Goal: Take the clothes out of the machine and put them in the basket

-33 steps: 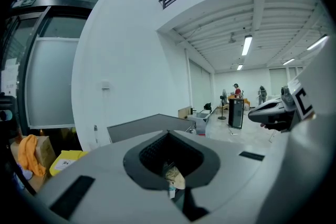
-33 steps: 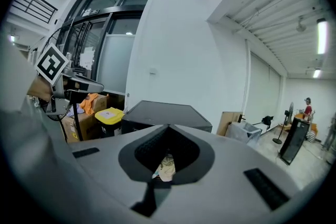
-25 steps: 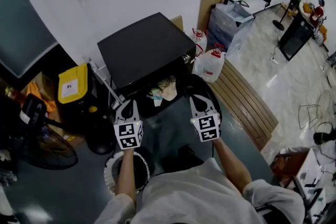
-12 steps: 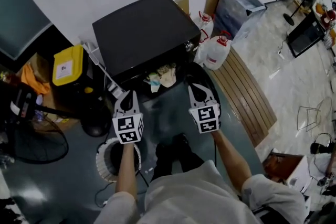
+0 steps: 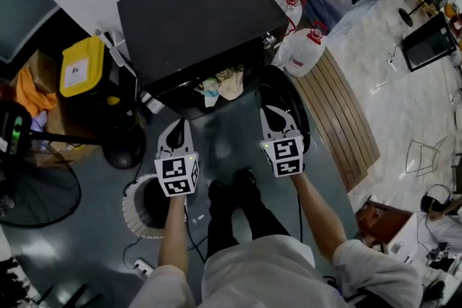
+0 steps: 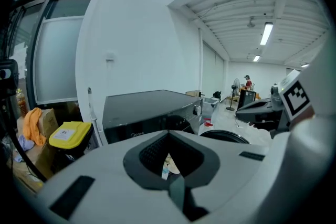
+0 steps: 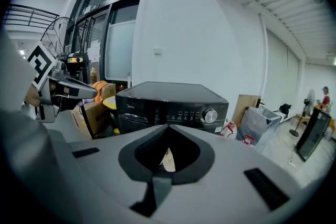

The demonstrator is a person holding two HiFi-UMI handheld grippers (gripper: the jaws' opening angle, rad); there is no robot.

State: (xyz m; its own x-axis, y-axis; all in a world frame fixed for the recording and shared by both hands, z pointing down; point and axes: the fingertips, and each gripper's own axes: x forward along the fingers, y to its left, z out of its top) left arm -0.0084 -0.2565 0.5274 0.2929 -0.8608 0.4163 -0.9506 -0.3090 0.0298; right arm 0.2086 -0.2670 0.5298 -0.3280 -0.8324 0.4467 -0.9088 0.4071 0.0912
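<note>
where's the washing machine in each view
Head view: washing machine at upper centre.
Left gripper view: washing machine just left of centre.
Right gripper view: washing machine at centre.
Shared landmark: the clothes at its front opening.

The place looks like a makeshift test corner in a large lab or workshop hall. A black washing machine stands against a bare white wall, ringed by a yellow-lidded bin, cardboard boxes, big plastic jugs, a slatted wooden panel lying flat and a floor fan. A power strip with loose cables lies on the dark floor. Strip lights run under an exposed beamed ceiling, tall glazed partitions stand at one side, and a screen on a stand sits out on pale polished flooring.
</note>
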